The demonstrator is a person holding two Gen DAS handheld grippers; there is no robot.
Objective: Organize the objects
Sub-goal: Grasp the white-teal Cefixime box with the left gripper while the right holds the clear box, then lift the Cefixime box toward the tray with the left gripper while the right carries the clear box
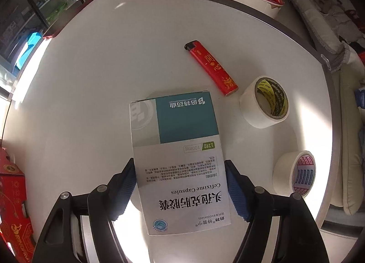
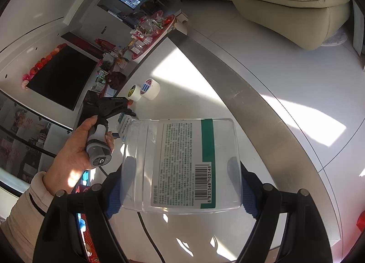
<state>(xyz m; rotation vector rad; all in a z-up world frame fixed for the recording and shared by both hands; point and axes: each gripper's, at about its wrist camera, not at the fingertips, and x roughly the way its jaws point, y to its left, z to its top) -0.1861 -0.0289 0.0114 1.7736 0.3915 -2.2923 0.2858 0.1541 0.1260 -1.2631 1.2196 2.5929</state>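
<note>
A medicine box (image 1: 178,160) is clamped betw. the left gripper (image 1: 180,185) fingers above the white table (image 1: 114,57); a clear plastic container (image 2: 182,165) is gripped by the right gripper (image 2: 180,192), nr. two tape rolls (image 1: 264,102).

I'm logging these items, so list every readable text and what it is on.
"Cefixime Capsules", "100mg": medicine box.
"MINGPAI TPAE": inner core of the nearer tape roll.
"6 921349 102146": barcode label on the clear container.
Partly cut off, "RINGRO...": red carton.
Small print on the box and label, and the lighter's gold characters: too small to read.
</note>
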